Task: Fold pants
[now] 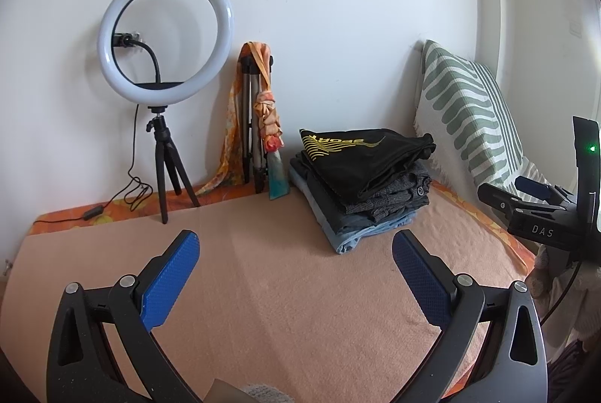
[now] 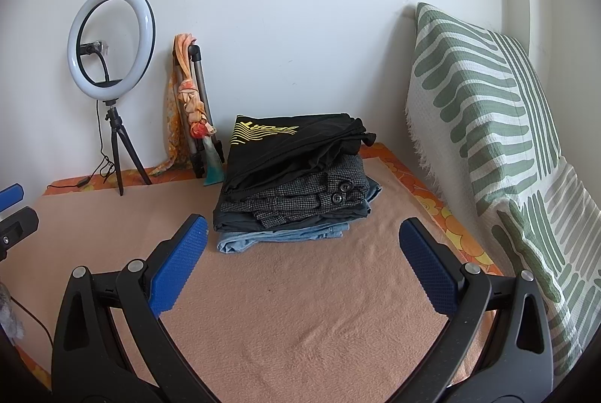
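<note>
- Left wrist view: your left tongs (image 1: pixel 295 245) hang spread wide over the peach blanket (image 1: pixel 285 309), gripping nothing.
- The stack (image 1: pixel 364 185) of folded clothes sits ahead and to the right, well apart from the pads: black pants (image 1: pixel 360 155) with yellow print on top, a checked garment and denim below.
- Only this view shows your right tongs (image 1: pixel 533 194) from the side, at the right edge past the stack; from here you cannot tell how their jaws stand.
- The ring light (image 1: pixel 165 35) on its tripod stands back left, with a scarf (image 1: pixel 266 110) draped over a second tripod beside it.
- Right wrist view: your right tongs (image 2: pixel 302 234) are also spread wide and bare, with the stack (image 2: pixel 296 189) just beyond the tips, nearer the left pad.
- The checked garment's two buttons (image 2: pixel 340 192) show plainly here.
- The striped cushion (image 2: pixel 488 125) fills the right side, and your left tongs (image 2: pixel 13 211) peek in at the left edge.
</note>
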The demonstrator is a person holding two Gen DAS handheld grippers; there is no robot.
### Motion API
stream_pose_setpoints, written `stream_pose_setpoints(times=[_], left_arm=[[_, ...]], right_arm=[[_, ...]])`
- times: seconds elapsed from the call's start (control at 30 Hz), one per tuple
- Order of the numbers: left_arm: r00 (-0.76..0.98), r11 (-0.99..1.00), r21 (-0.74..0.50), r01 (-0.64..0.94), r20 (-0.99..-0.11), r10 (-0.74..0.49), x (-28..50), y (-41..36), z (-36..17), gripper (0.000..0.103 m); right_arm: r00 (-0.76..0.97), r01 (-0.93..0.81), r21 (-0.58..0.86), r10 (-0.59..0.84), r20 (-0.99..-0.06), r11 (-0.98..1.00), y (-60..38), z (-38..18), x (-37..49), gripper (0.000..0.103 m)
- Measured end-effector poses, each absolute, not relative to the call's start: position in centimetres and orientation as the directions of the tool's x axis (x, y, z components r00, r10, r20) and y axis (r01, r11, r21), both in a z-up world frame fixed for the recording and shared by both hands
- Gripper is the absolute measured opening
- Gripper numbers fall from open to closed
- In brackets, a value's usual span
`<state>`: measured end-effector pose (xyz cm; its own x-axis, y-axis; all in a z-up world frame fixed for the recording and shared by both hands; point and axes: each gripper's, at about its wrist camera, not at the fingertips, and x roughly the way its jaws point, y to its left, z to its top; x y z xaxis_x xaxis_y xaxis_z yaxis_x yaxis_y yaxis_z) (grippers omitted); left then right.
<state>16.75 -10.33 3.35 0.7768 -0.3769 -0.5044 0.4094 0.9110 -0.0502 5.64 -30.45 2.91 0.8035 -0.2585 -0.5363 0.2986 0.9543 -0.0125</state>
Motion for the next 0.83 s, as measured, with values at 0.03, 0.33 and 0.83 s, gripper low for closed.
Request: stream_pose_setpoints(times=[0.03, 0.33, 0.83], left_arm=[[0.777, 0.910, -0.050, 0.411, -0.504, -0.378, 16.7, -10.3, 3.4, 0.102], [0.779, 0.912, -0.042, 0.407, -0.505, -0.371, 16.9, -10.0, 3.1, 0.102], [0.811, 0.897, 0.000, 0.442, -0.427, -0.400, 15.8, -10.1, 3.0, 0.102]], right_arm=[[0.803, 0.299, -0.013, -0.259, -0.536, 0.954, -30.4, 2.9, 5.7, 0.103], [0.805, 0.299, -0.011, -0.259, -0.534, 0.954, -30.4, 2.9, 5.7, 0.103], [0.803, 0.304, -0.011, -0.263, -0.535, 0.953, -30.3, 3.0, 5.5, 0.103]])
